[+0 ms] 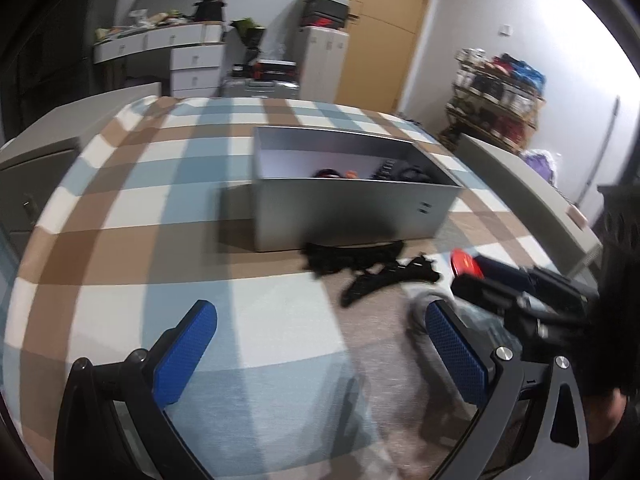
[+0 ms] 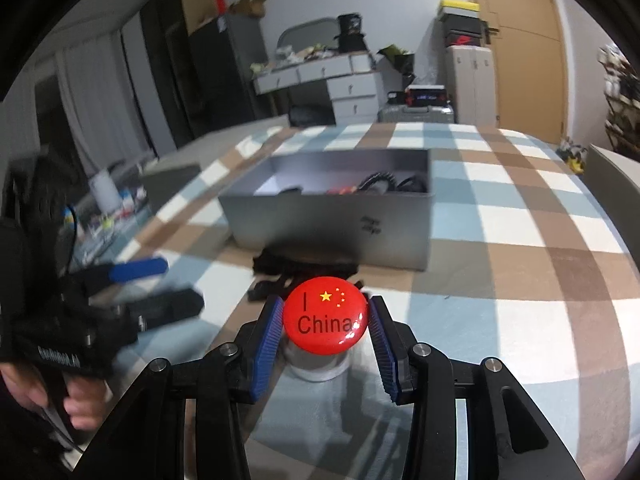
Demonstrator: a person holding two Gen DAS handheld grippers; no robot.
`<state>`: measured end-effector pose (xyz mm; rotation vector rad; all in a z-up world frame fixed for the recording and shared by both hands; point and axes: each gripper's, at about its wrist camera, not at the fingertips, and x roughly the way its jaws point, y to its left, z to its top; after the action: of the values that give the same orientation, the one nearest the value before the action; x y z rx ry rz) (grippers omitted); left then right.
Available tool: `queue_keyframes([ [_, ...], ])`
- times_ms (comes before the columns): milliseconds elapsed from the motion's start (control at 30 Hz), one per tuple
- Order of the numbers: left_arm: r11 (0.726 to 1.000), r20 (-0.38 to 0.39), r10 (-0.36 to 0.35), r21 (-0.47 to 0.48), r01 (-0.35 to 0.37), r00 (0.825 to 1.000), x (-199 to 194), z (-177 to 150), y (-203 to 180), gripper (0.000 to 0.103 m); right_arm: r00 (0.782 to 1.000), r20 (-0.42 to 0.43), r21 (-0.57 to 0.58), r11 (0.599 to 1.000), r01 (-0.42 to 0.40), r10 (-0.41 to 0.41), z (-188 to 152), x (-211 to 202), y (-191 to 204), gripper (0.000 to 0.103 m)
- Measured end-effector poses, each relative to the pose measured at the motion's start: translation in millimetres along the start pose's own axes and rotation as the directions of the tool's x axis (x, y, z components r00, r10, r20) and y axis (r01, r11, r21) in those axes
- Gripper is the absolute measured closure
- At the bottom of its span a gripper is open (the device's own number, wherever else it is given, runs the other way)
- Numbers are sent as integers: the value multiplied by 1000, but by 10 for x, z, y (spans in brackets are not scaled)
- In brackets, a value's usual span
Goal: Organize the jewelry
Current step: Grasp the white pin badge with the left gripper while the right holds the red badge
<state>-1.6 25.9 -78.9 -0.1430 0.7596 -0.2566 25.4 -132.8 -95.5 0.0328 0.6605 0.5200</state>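
My right gripper (image 2: 326,320) is shut on a round red "I China" badge (image 2: 325,318) and holds it above the checked cloth; the badge also shows in the left wrist view (image 1: 466,263). A grey open box (image 1: 352,204) (image 2: 332,216) sits ahead with dark jewelry pieces and a red item inside. Black lacy pieces (image 1: 360,264) (image 2: 296,266) lie on the cloth just in front of the box. My left gripper (image 1: 320,320) is open and empty above the cloth, left of the right gripper.
The bed has a blue, brown and white checked cloth (image 1: 168,208). A white desk with drawers (image 1: 188,56), a suitcase (image 2: 416,112) and a wooden door (image 2: 520,40) stand beyond. A cluttered shelf (image 1: 496,92) stands at the right.
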Motion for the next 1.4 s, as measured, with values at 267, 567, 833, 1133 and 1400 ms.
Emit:
queue_keyframes([
  [267,983,-66,-117,134,125,991,142,18,-447,1,998,66,85,996,20,-25,8,-236,-290,61],
  [567,969,-170,-73,221,110,983,382,39,-723,2,994,94,115,992,47,-58,-123,-443,-501,61],
  [833,972,-203,-26,223,72,979,474,48,-768,25,992,111,125,991,37,-51,-196,-514,-592,61],
  [1133,972,-216,25,234,27,976,484,49,-814,66,991,129,147,989,19,-38,-210,-564,-656,61],
  [1400,971,-207,23,239,28,978,419,47,-829,66,990,133,145,989,20,-39,-218,-567,-649,61],
])
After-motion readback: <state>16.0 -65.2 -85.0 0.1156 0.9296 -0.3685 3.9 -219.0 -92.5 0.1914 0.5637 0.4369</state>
